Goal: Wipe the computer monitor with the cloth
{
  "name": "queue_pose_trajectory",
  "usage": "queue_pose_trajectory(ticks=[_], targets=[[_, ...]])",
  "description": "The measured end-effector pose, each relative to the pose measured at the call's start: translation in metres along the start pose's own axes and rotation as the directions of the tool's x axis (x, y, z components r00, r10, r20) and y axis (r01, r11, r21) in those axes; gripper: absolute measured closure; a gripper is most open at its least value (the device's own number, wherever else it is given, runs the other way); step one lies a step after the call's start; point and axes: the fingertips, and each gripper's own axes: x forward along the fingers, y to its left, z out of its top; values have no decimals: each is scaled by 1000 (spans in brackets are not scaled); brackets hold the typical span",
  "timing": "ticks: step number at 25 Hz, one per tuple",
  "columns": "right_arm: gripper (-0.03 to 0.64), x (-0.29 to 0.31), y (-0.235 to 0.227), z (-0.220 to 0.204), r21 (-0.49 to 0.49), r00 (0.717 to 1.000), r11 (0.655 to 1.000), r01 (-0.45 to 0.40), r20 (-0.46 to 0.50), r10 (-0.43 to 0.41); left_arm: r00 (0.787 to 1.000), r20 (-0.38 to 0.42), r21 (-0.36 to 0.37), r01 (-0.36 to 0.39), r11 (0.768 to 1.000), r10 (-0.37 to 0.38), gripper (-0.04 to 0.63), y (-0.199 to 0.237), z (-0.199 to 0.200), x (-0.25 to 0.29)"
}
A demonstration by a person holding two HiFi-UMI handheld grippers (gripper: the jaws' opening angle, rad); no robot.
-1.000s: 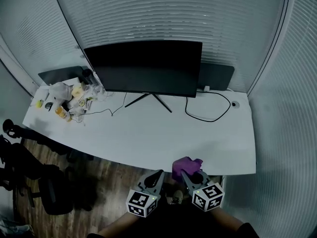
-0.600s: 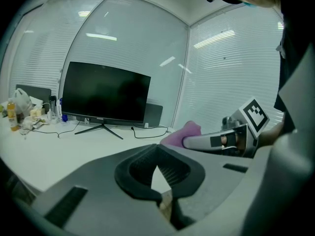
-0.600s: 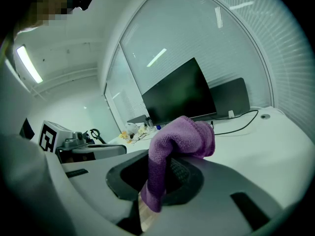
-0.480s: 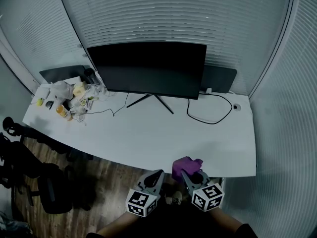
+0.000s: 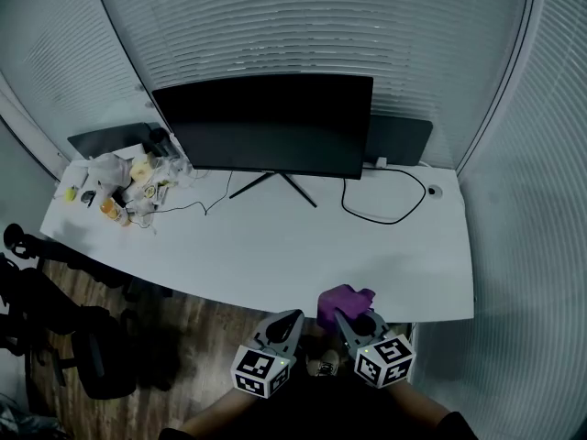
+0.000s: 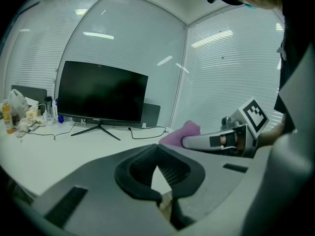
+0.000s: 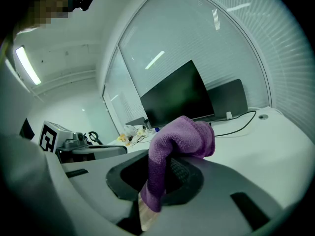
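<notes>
A black computer monitor stands on its thin legs at the back of the white desk, screen dark. It also shows in the left gripper view as the monitor and in the right gripper view as the monitor. My right gripper hangs just off the desk's near edge, shut on a purple cloth that bunches over its tips. The cloth drapes down between the jaws. My left gripper is beside it on the left, shut and holding nothing, its pads meeting at the tip.
Bottles, bags and small clutter crowd the desk's back left corner. A black cable loops right of the monitor stand. Dark panels lean behind the monitor. An office chair stands on the wooden floor at left. Blinds close the room in.
Only the head camera has shifted slightly. Both grippers stay low by the desk's near edge, with the cloth still in the right one.
</notes>
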Motion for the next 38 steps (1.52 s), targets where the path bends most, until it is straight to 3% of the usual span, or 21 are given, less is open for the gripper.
queue_pose_trajectory(ticks=[10, 20, 29, 38], targets=[[557, 9, 0, 10, -2, 998, 999, 46, 41, -46, 999, 23, 48, 41, 998, -42, 591, 17, 22, 4], [557, 58, -6, 39, 58, 967, 976, 208, 140, -214, 982, -4, 133, 188, 973, -189, 591, 72, 54, 21], [557, 100, -13, 61, 111, 899, 918, 381, 186, -396, 939, -18, 176, 340, 924, -342, 591, 116, 77, 44], [557, 117, -21, 83, 113, 792, 826, 553, 237, -563, 895, -18, 178, 441, 880, -445, 592, 149, 90, 63]])
